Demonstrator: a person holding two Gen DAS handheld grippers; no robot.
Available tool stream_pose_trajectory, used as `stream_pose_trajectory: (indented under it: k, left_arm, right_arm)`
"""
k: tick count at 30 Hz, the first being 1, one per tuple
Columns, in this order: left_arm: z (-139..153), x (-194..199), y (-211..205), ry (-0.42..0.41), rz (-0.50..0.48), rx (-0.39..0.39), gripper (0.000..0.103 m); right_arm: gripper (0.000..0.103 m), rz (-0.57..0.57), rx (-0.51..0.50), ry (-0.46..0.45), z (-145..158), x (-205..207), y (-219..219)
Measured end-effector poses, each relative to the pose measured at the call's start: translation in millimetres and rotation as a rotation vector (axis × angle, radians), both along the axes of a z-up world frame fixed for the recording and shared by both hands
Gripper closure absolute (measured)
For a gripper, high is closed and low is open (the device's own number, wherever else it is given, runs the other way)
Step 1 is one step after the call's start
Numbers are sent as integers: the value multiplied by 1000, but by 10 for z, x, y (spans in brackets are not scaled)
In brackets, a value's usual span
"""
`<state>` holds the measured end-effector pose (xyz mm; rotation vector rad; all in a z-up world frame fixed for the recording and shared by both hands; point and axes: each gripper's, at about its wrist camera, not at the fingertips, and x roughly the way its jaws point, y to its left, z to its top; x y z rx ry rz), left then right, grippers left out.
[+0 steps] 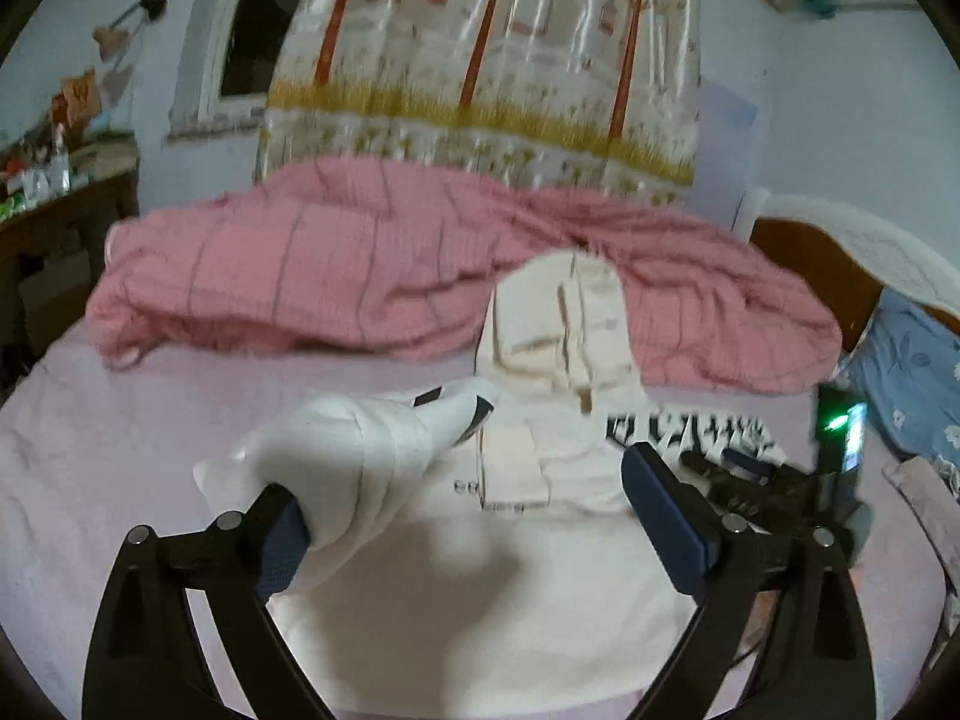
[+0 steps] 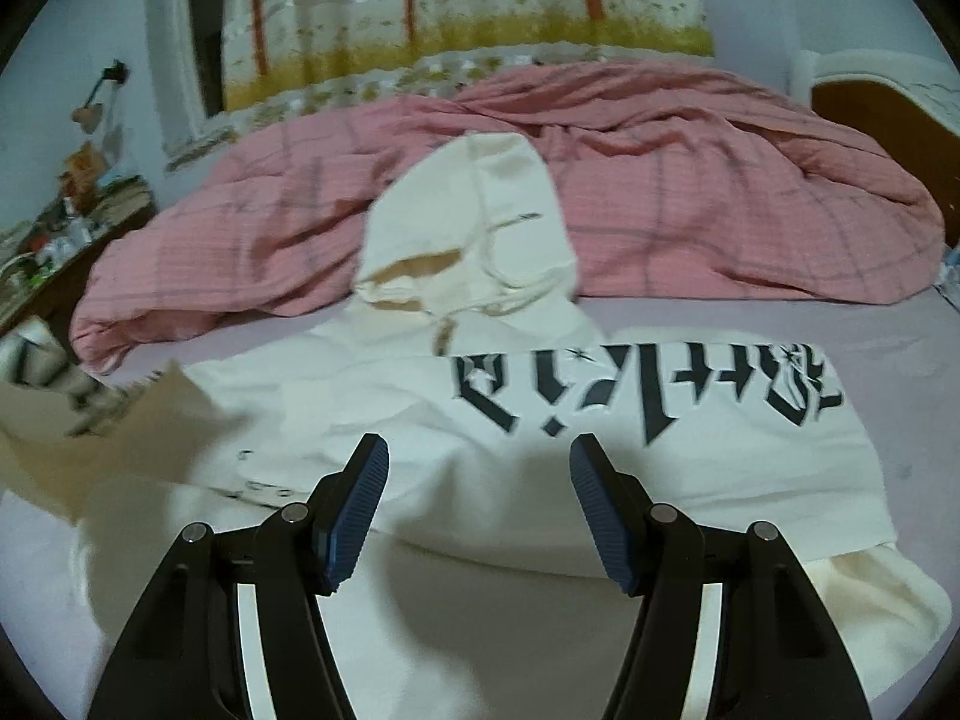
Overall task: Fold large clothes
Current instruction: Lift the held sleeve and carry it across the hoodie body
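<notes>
On the bed (image 2: 780, 312) lies one white hoodie (image 2: 540, 450), one pink quilt (image 2: 690, 180) behind; left gripper (image 1: 480, 516) and right gripper (image 2: 474, 504) fingers apart, a sleeve (image 1: 360, 450) draped over the left one.

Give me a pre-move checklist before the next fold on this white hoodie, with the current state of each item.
1. Left gripper free of cloth: not ok. Its jaws are wide open, but the left sleeve drapes over the left finger.
2. Right gripper open and empty: ok, hovering above the hoodie.
3. Right sleeve folded across the chest, lettering up: ok.
4. Hood lying flat: not ok, it rests up against the pink quilt.
5. Hoodie body smooth: cannot tell, the picture is blurred and the grippers cast shadows.
6. Grippers apart from each other: ok, the right one shows off to the side in the left wrist view.
</notes>
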<state>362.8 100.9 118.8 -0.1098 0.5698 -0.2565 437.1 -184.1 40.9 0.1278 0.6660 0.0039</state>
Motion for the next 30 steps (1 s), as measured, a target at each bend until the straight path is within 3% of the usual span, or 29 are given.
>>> stream_pose_trajectory:
  k: [2,3,4,6,8,9,11,12,14,17,20,23,26,30]
  left_arm:
    - [-204,160,-75,56,4,43,30]
    - [-342,269,-119,106,-11,60,67]
    - [-502,382,-173,181,-64,68,97]
    - [-739,453,-289,290,-207,43,98]
    - [-792,387,-468,270,-238,118,98]
    - [-815,390,-517,285,-232,131,97]
    - [-829,418,-524,309,-215,100,83]
    - [-814,425,-501,319,-224,86,54]
    - [-699,362,-447,281,-210,65,22]
    - [-370,146,-339,147,-110,124,19]
    - [-65,-72,-224,34,-8,174,4]
    - [130,-213,-40,-33,75,152,3]
    - [101,-97,160,-9,123,121,3]
    - [-361,411,373,155,187,52,1]
  right_arm:
    - [38,18,-1,-24,62,-53,50]
    - [38,20,-1,-30,86,-71,63]
    - [38,24,2,-32,108,-81,74]
    - [38,44,24,-31,138,-96,77]
    - [38,52,31,-22,151,-92,80]
    - [38,49,29,-21,151,-90,74]
    - [38,42,24,-17,144,-84,63]
    - [38,39,28,-14,139,-79,55]
    - [38,36,34,-10,136,-69,44]
    - [38,35,25,-14,135,-69,42]
    - [38,20,8,-18,134,-71,27]
    - [38,22,15,-16,136,-70,17]
    - [38,54,26,-23,145,-93,66]
    - [38,136,22,-43,163,-165,241]
